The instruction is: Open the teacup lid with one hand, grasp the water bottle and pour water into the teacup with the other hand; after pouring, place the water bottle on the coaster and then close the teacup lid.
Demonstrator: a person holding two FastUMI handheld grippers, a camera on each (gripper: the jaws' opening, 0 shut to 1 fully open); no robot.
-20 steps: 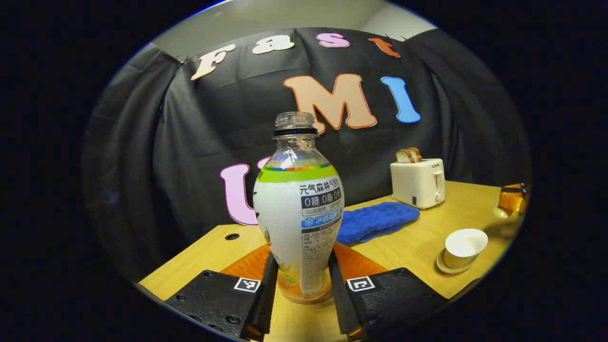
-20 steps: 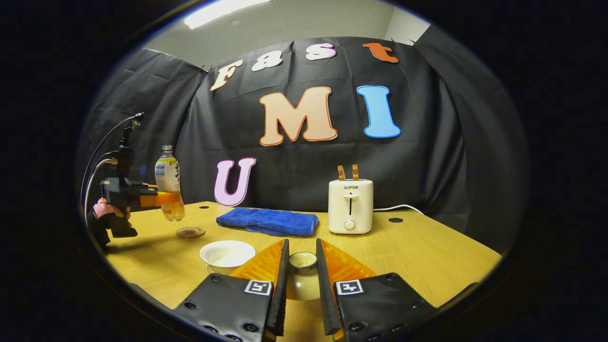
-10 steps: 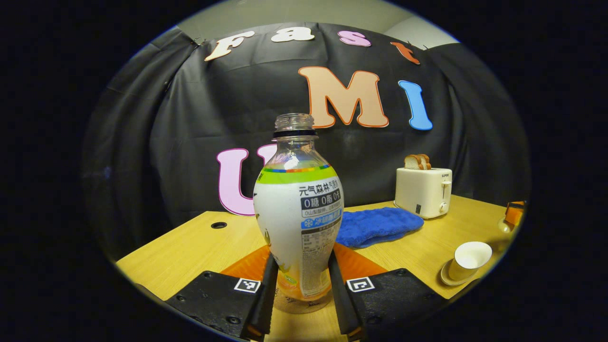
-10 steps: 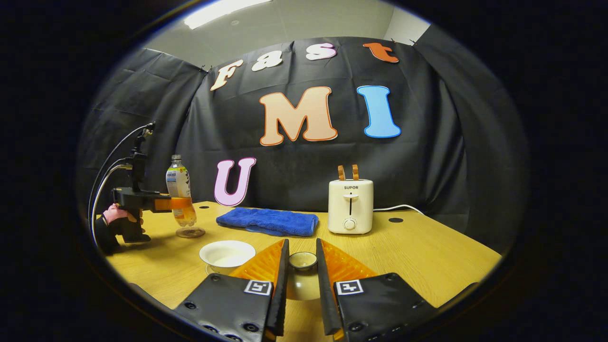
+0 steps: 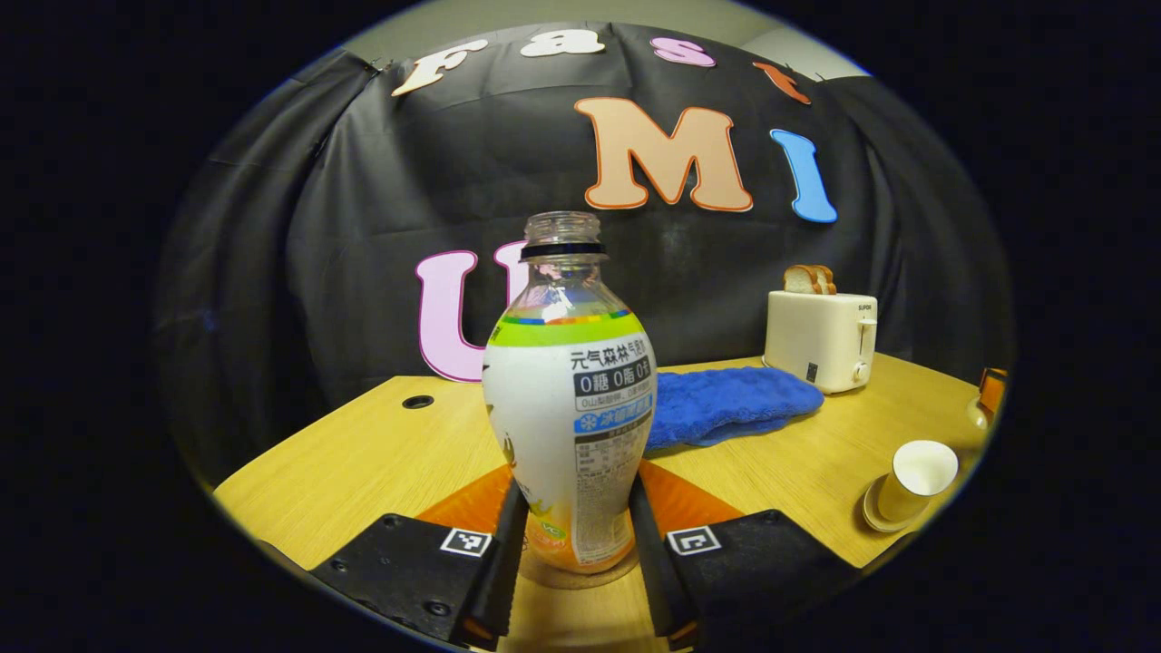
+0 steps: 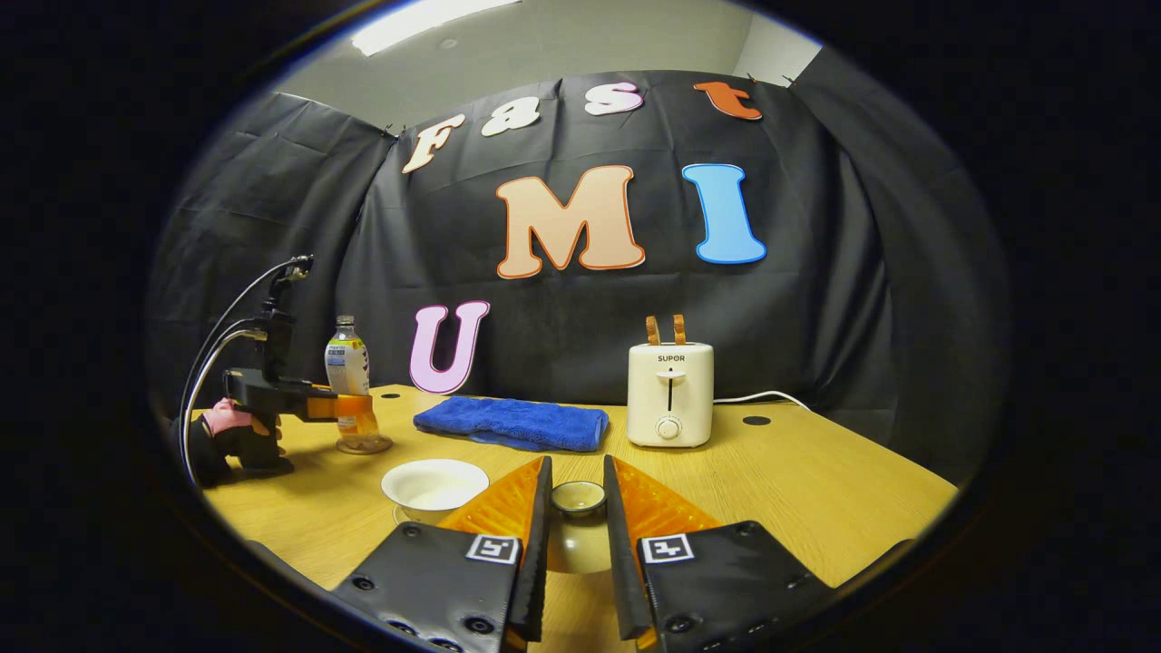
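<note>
Bottle count is one: a single clear plastic water bottle (image 5: 570, 426) with a bulbous body, an uncapped threaded neck and a white wrap label under a green band stands upright on the one round coaster (image 5: 580, 573), whose brown edge peeks out beneath its base. The left gripper (image 5: 573, 562) has both fingers pressed against the bottle's lower sides, closed to the width of its narrow foot; in the right gripper view the same gripper (image 6: 349, 408) is seen far off at the table's left end, a hand (image 6: 231, 431) on its grip and cables looping up behind it. One teacup (image 6: 434, 485), white and smooth, sits uncovered on a saucer (image 5: 873, 519) on the wooden table (image 6: 816, 494); in the left gripper view the cup (image 5: 918, 479) stands near the right edge. One teacup lid (image 6: 578, 526), glossy and domed with a small ringed knob on top, sits between the right gripper's (image 6: 578, 553) fingers, which are drawn in narrow and press on it from both sides, just right of the teacup. One blue towel (image 6: 512, 423), fluffy and folded, lies near the back wall between the bottle and the single cream toaster (image 6: 669, 394), a boxy appliance with a dial and two slices of bread (image 6: 664, 329) standing in its slots. Small print on the toaster is too fine to be sure of.
</note>
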